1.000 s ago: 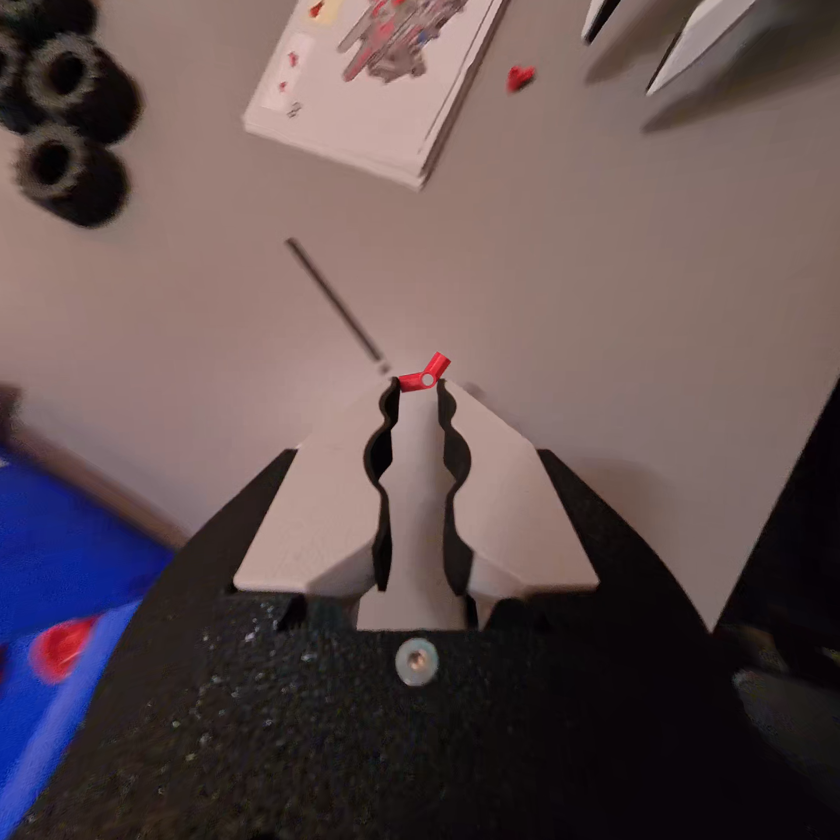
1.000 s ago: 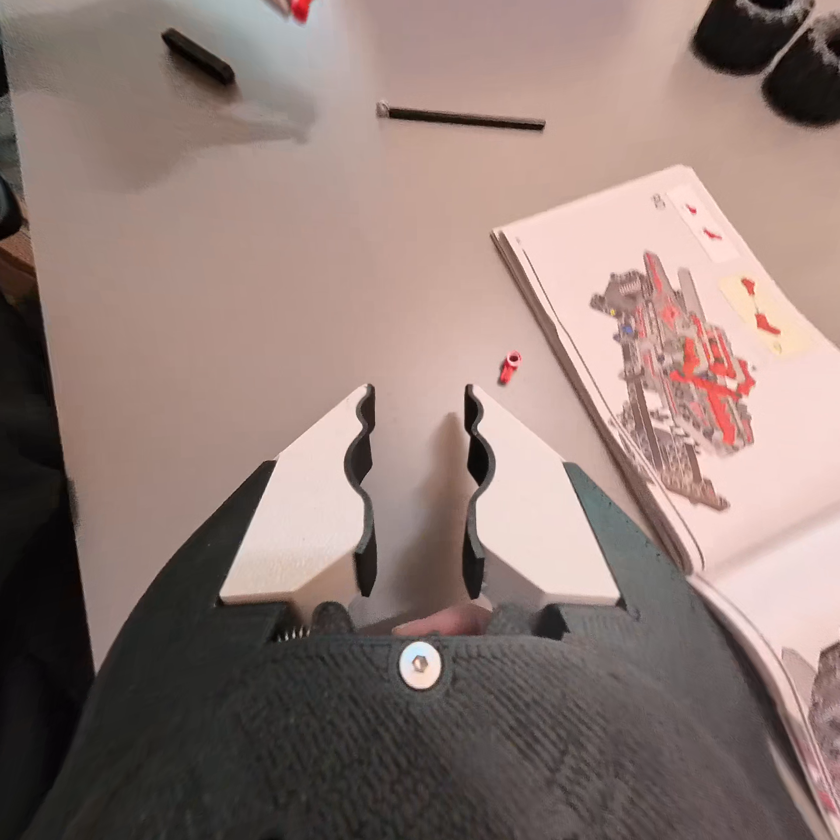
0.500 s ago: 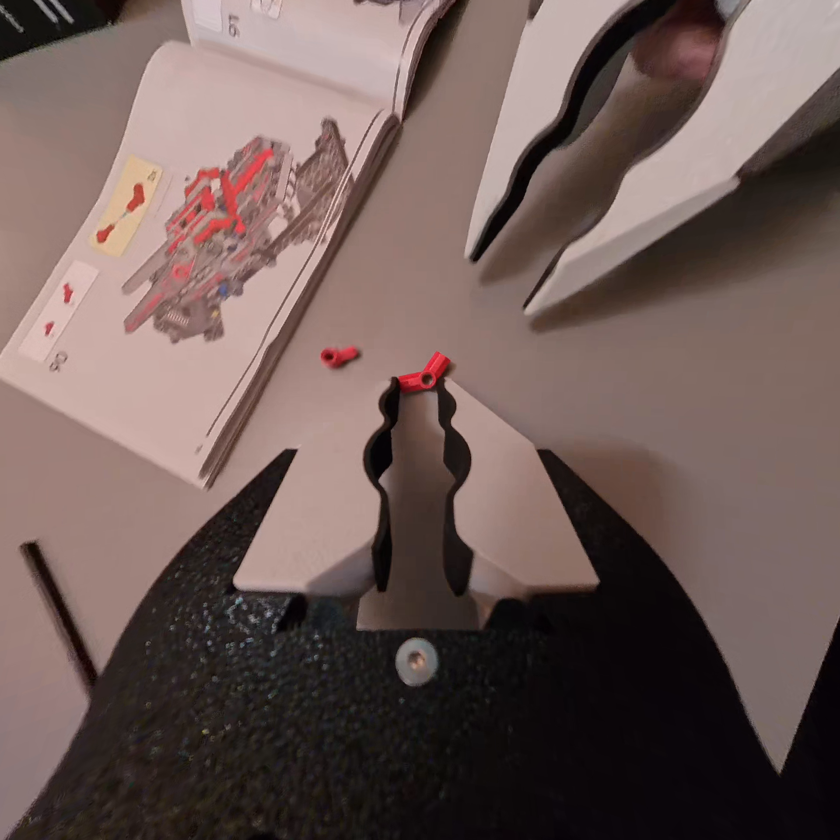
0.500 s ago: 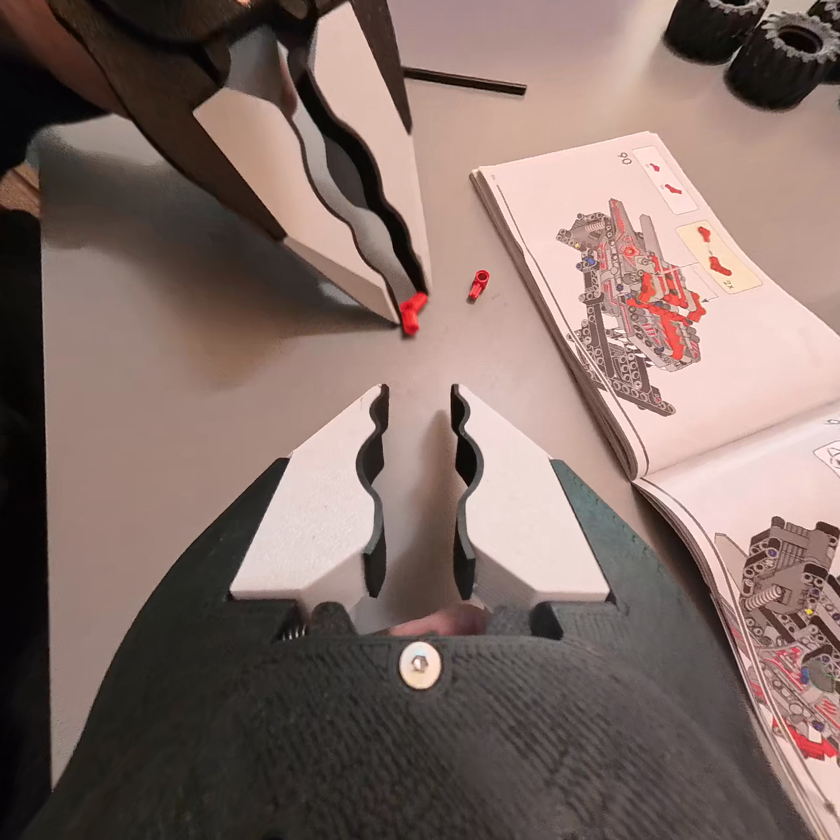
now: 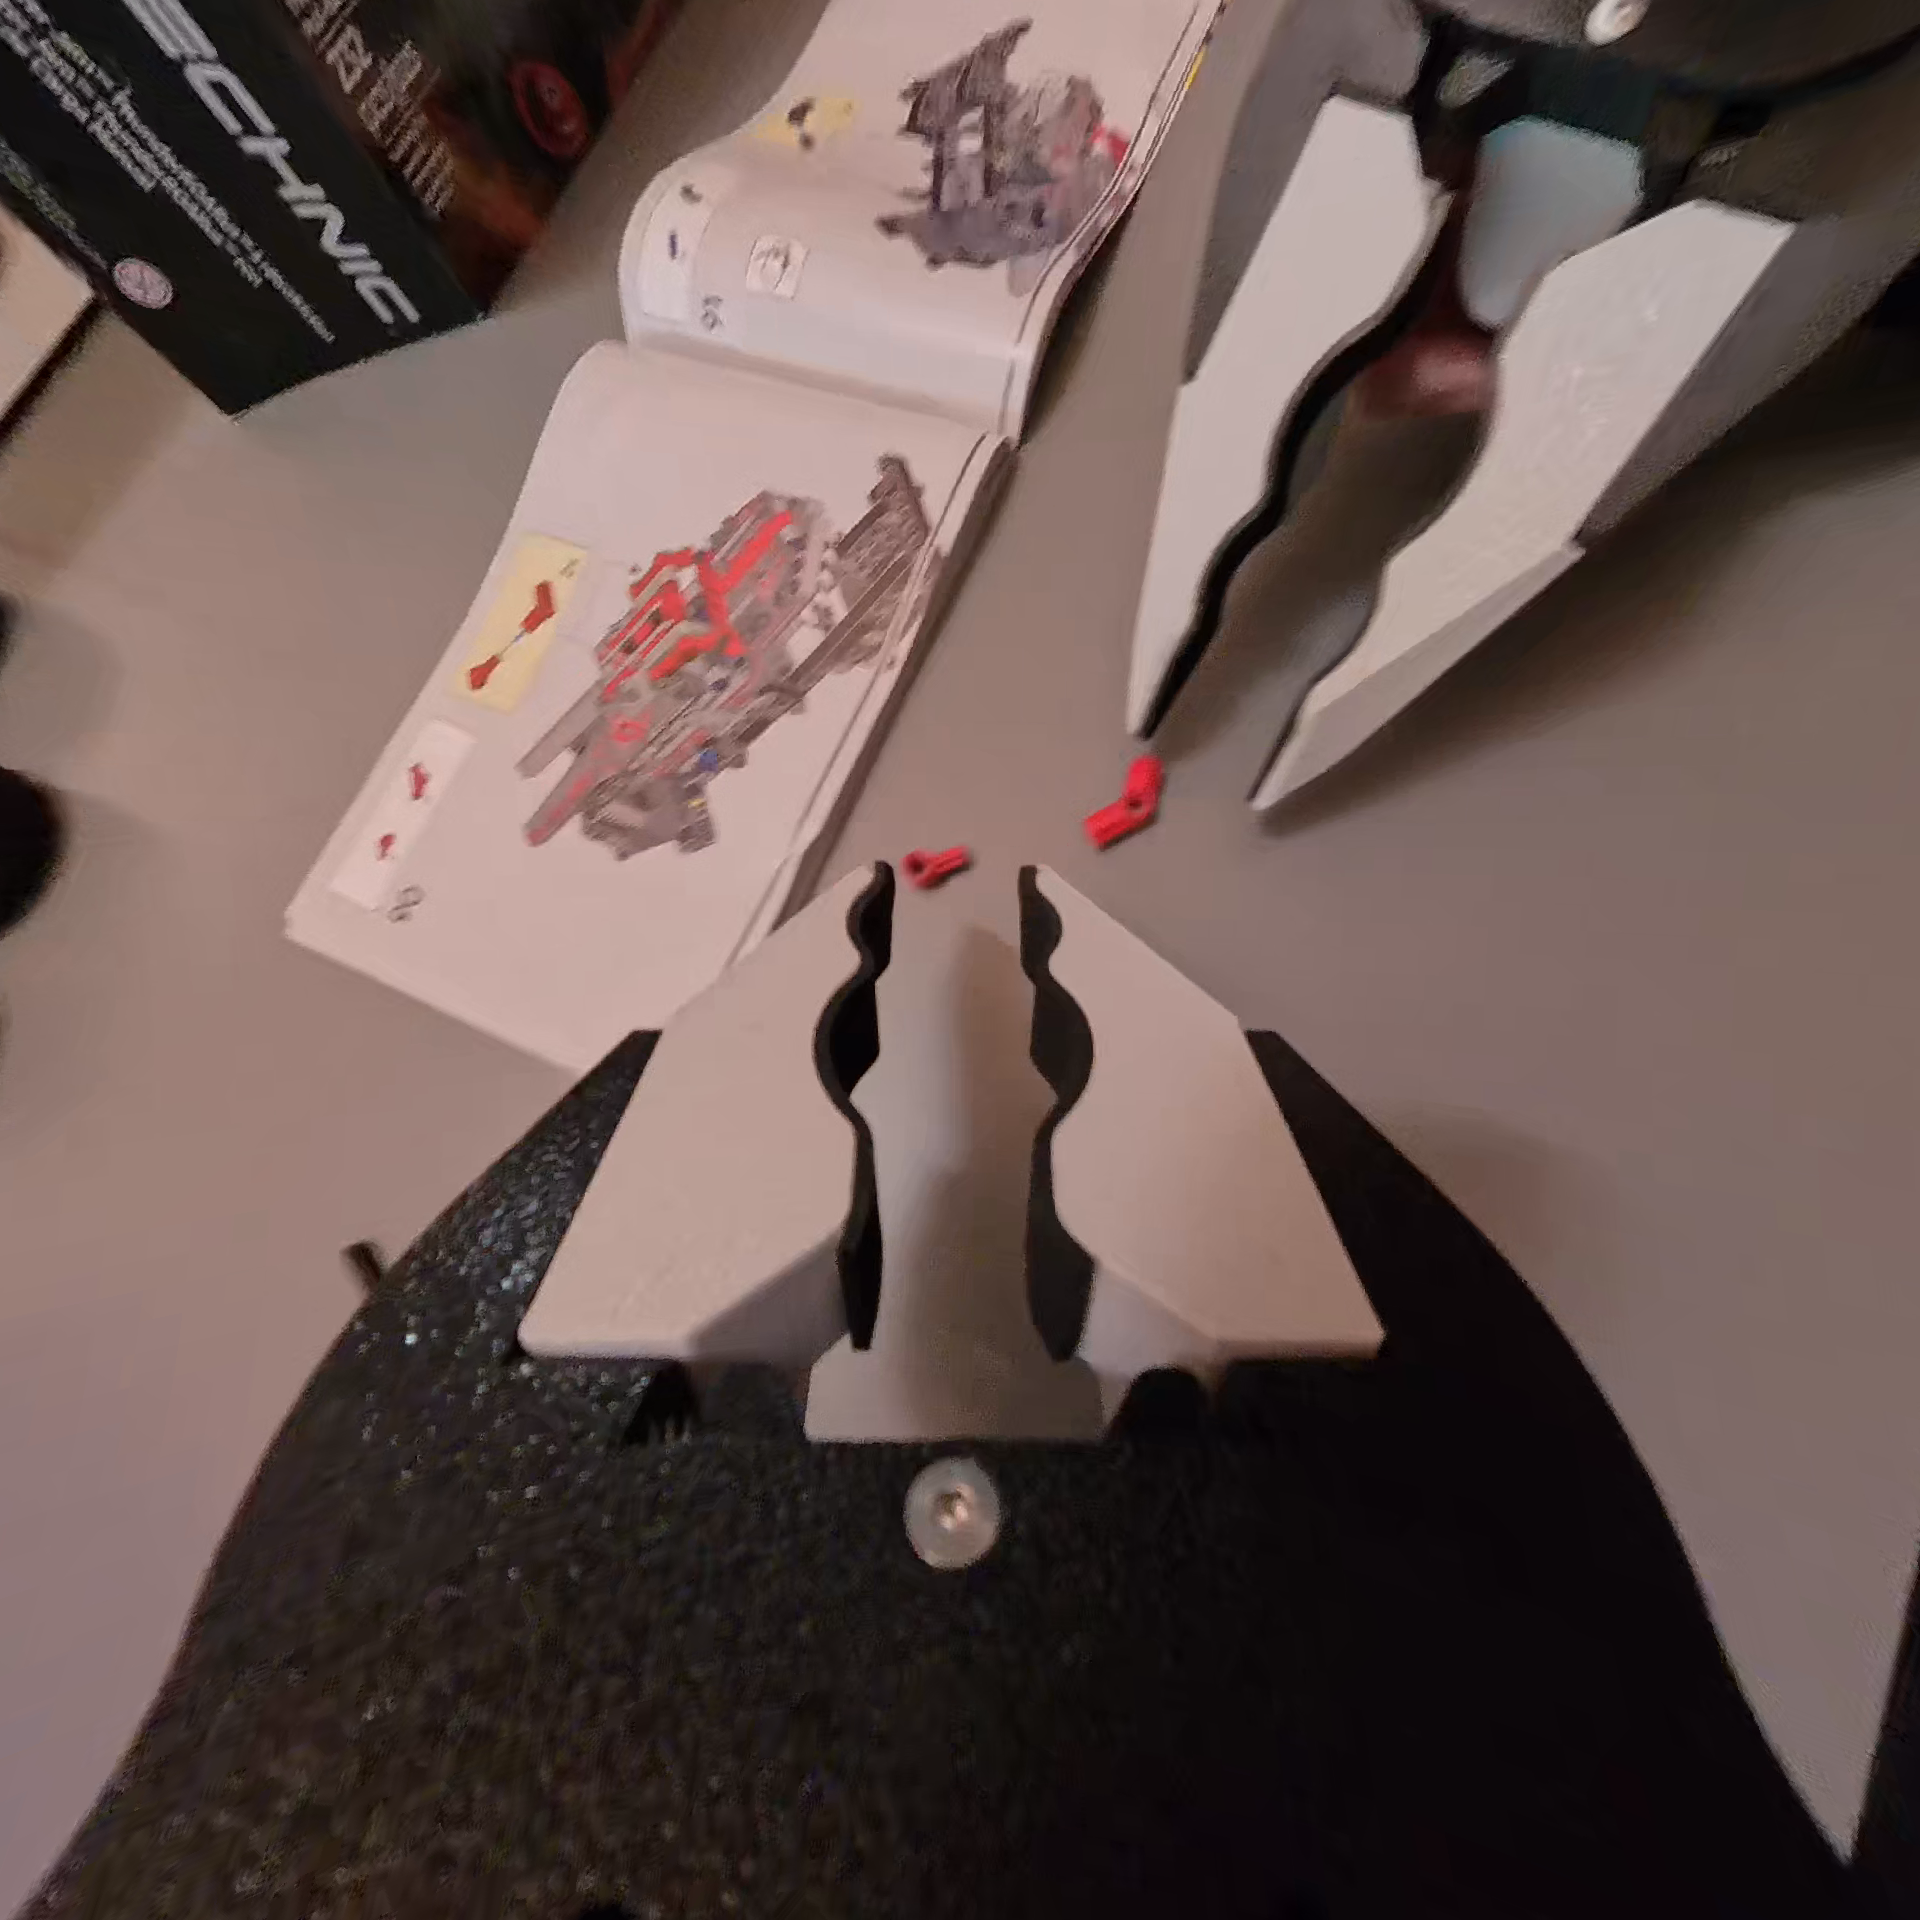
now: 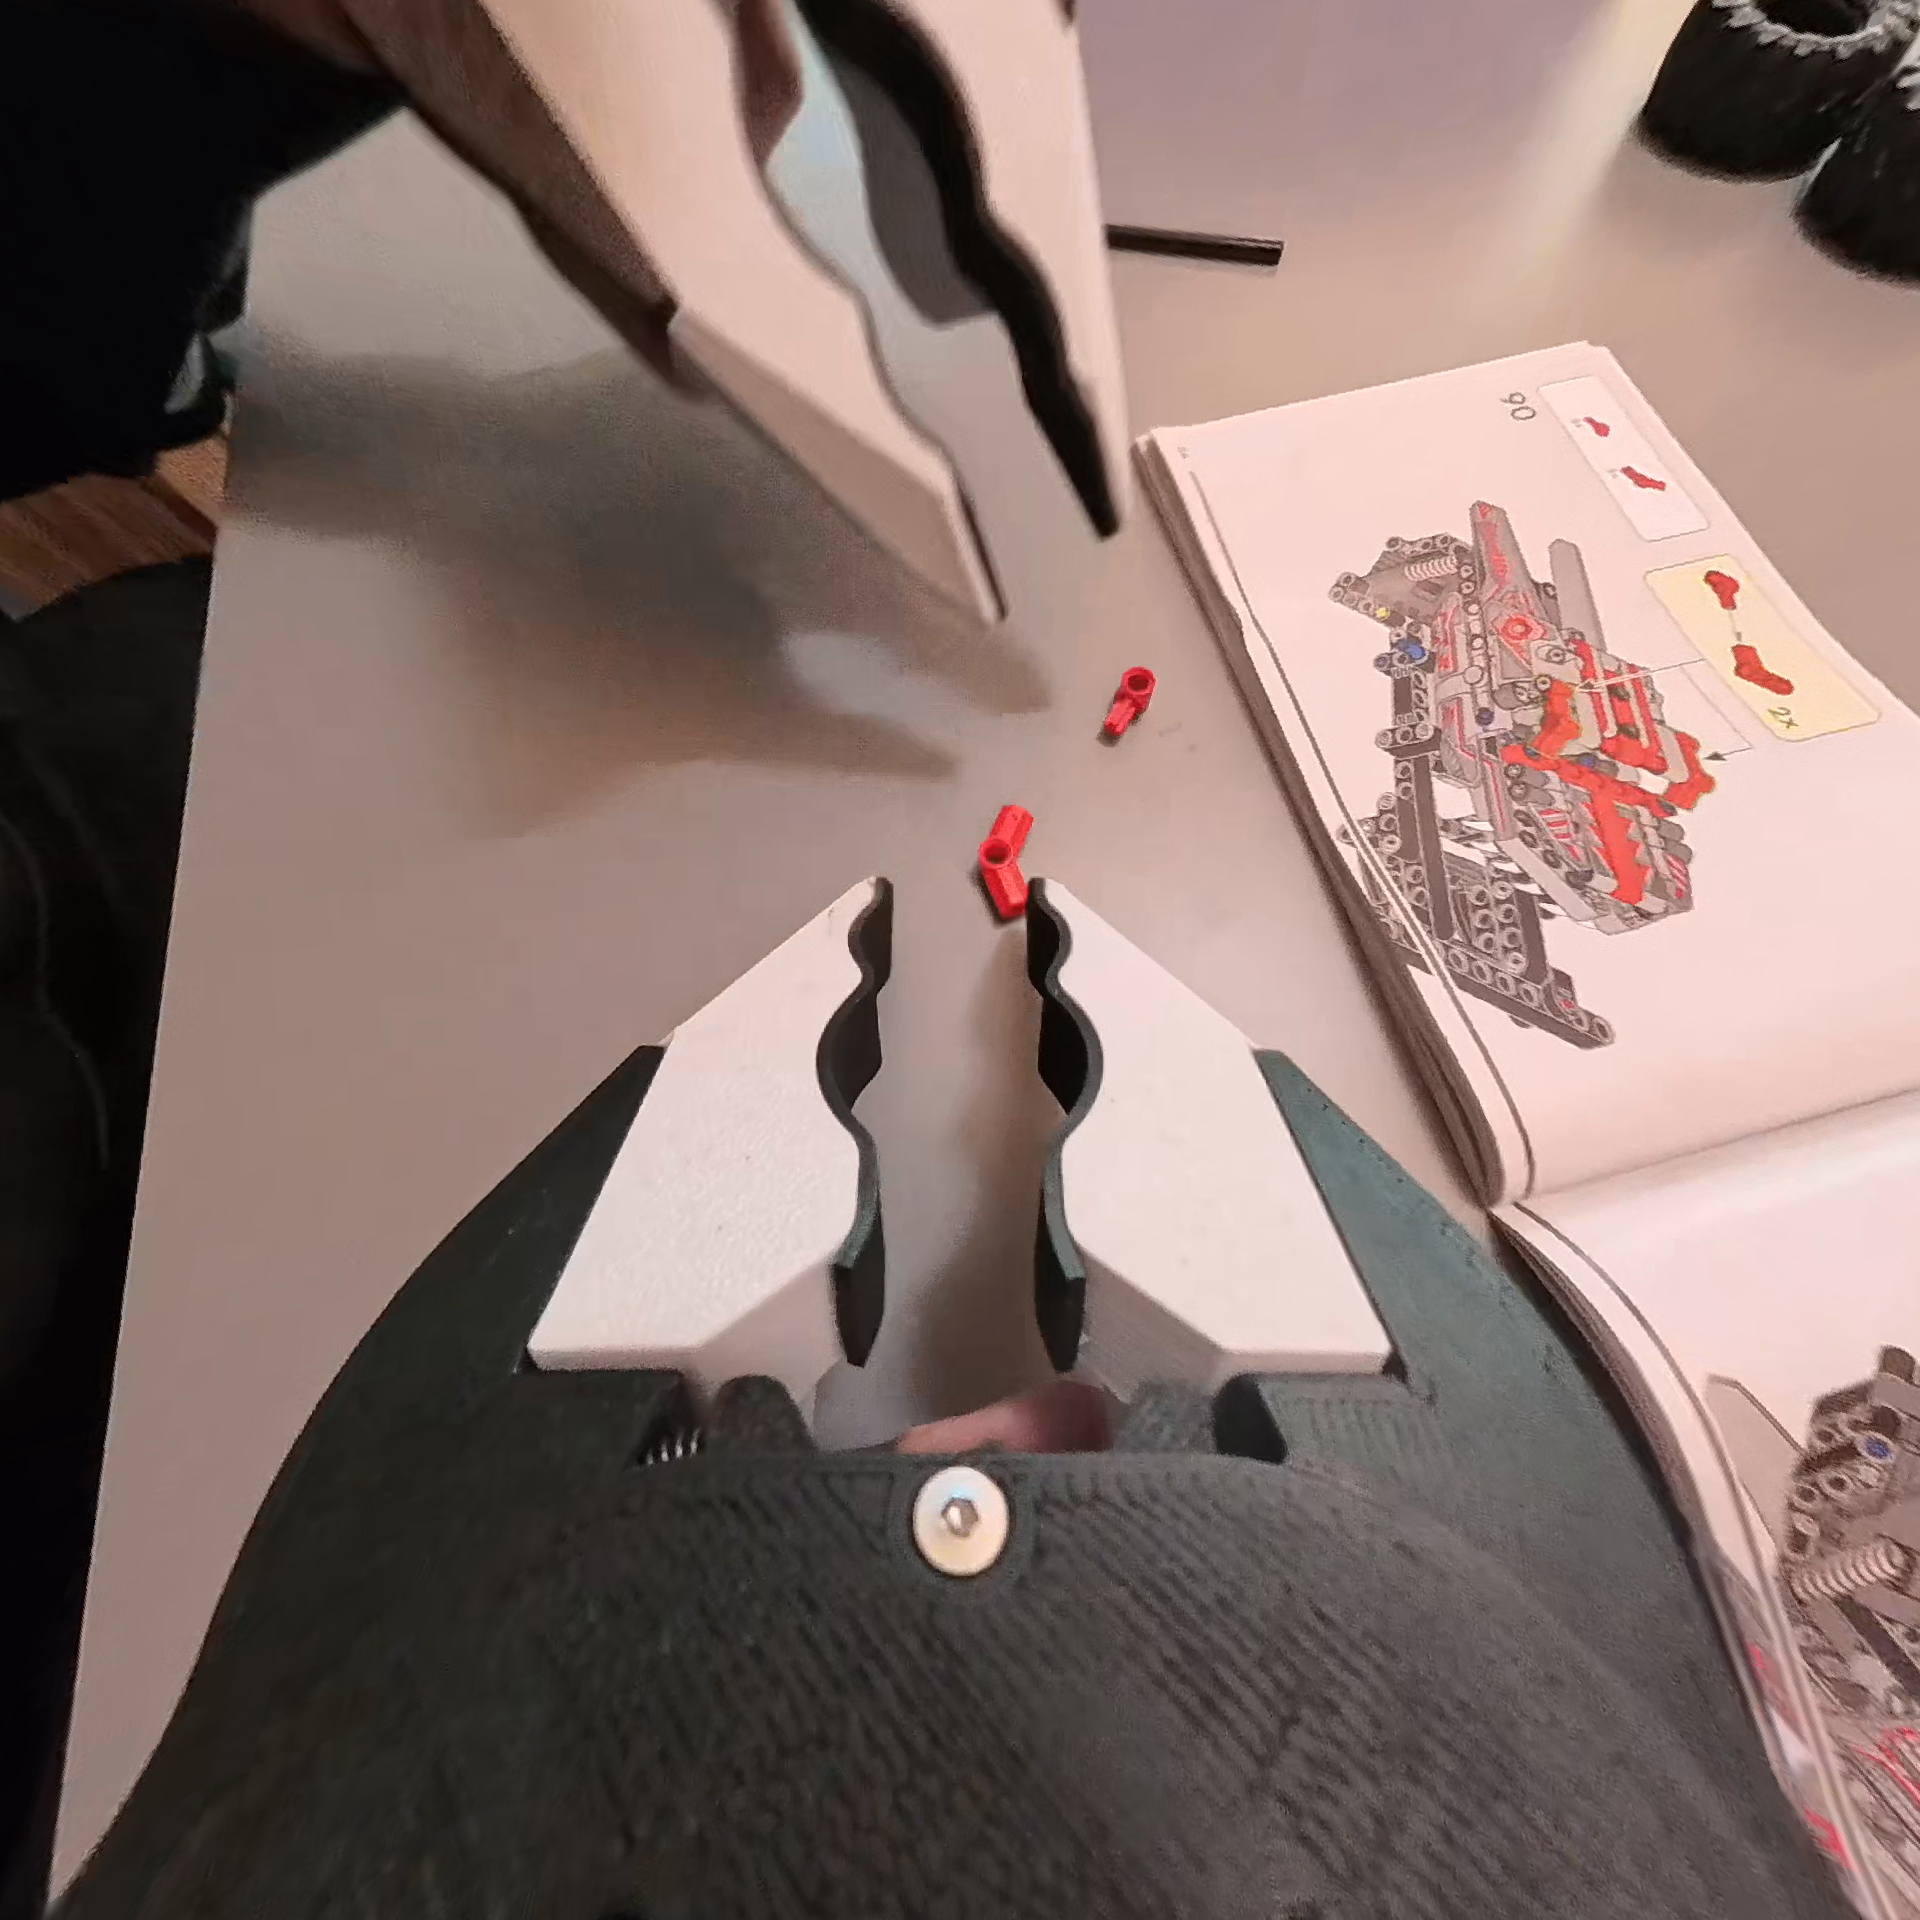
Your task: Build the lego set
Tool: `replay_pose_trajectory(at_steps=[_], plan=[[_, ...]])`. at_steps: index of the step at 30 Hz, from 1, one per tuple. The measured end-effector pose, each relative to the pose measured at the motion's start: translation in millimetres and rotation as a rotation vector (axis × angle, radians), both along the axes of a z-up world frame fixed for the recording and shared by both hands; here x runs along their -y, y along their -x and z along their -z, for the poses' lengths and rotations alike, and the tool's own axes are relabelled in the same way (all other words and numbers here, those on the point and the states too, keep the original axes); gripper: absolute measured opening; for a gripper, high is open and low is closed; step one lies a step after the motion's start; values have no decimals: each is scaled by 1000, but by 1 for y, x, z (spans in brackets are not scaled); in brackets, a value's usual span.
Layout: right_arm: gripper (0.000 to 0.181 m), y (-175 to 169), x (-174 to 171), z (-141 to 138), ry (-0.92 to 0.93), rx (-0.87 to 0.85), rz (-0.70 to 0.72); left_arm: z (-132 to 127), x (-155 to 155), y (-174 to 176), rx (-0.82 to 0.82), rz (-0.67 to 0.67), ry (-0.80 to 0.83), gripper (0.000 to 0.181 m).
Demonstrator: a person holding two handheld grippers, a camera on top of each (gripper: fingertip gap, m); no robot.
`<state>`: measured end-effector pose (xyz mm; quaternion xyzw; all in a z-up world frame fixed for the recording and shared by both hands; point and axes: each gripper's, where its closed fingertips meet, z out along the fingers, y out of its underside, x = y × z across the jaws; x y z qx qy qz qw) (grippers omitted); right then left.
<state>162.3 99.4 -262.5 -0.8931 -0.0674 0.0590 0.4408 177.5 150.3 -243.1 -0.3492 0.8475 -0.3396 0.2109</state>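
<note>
Two small red pieces are seen lying loose on the desk (image 6: 623,935): an angled connector (image 6: 1004,860) just off the right tool (image 6: 958,902) tips, and a pin piece (image 6: 1128,700) just off the left tool (image 5: 956,883) tips. Both tools are spread and nothing is gripped. One open instruction booklet (image 6: 1455,831) lies beside them, one black axle (image 6: 1195,245) and two black tyres (image 6: 1787,94) farther off.

The left gripper (image 5: 956,883) and right gripper (image 6: 956,896) face each other, tips near together, both angled downward. Each has its pale fingers (image 6: 758,1122) parted, with nothing between them.
</note>
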Motion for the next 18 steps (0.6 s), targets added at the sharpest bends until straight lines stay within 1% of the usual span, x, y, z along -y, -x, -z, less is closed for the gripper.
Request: replay_pose_trajectory(at_steps=[2, 4, 7, 11, 13, 15, 18], plan=[[26, 3, -3, 4, 11, -3, -6, 4, -16, -3, -29, 39, -47, 20], [25, 3, -7, 4, 7, 14, 0, 9, -22, -3, -65, 117, -65, 19], [17, 1, -9, 11, 49, 14, -2, 14, -23, -8, -81, 212, -63, 18], [15, -7, -12, 13, 57, 58, 3, 24, -19, -8, -114, 329, -84, 18], [14, -9, -11, 13, 63, 54, 12, 28, -18, -8, -115, 361, -104, 17], [24, -13, -8, 11, 77, 54, 41, 30, -18, -9, -101, 371, -114, 17], [25, -11, -5, 5, 70, 34, 76, 29, -13, -10, -76, 395, -101, 17]])
